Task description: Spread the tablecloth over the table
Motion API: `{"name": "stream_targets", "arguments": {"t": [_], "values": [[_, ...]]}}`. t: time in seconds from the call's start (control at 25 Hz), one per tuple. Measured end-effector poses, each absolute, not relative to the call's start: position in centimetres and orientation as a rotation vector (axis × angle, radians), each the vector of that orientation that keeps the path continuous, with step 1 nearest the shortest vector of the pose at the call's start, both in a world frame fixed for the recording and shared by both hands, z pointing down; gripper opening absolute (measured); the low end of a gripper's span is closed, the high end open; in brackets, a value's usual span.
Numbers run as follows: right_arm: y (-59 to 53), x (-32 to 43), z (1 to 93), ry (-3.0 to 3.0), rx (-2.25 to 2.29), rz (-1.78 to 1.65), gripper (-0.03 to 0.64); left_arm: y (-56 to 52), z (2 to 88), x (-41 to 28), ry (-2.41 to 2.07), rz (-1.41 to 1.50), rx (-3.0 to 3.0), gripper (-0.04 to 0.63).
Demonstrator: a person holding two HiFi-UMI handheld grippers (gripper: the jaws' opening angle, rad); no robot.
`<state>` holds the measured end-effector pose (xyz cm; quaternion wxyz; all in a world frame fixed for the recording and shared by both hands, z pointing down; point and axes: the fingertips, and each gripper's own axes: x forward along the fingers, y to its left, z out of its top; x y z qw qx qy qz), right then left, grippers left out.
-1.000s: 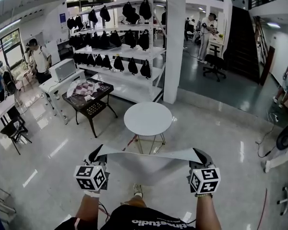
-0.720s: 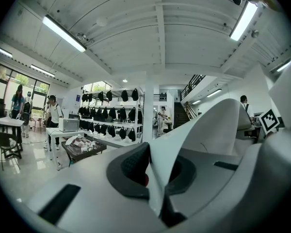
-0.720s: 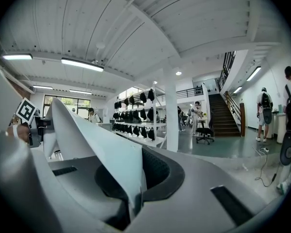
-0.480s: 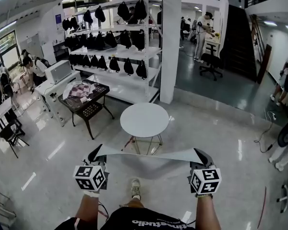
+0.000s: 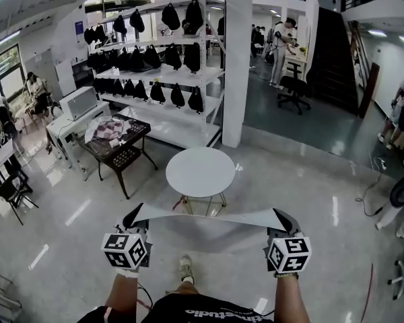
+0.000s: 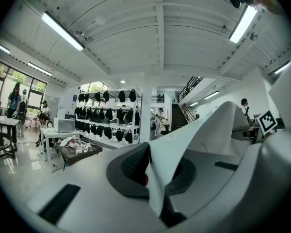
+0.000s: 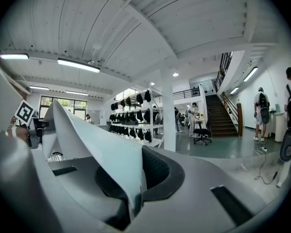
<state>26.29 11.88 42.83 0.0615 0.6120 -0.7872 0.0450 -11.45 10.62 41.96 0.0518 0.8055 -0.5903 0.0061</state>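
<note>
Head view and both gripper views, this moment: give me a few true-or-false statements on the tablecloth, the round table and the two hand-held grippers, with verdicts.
1. The tablecloth hangs stretched between the left hand-held gripper and the right hand-held gripper. True.
2. The round white table stands beyond the cloth, ahead of the person. True.
3. The tablecloth lies over the round white table. False: the tabletop is bare, and the cloth is held in the air short of it.
4. The left hand-held gripper is open and empty. False: its jaws are shut on an end of the tablecloth.
5. The right hand-held gripper is shut on the tablecloth. True.
</note>
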Motion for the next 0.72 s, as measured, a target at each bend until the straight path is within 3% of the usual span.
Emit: {"name": "stream_targets", "arguments": {"t": [0.72], "values": [[4.1, 25.7, 42.5, -2.372, 1.836, 0.146, 0.027, 2.9, 41.6, -12.0, -1.796, 0.042, 2.448, 0.02]]}}
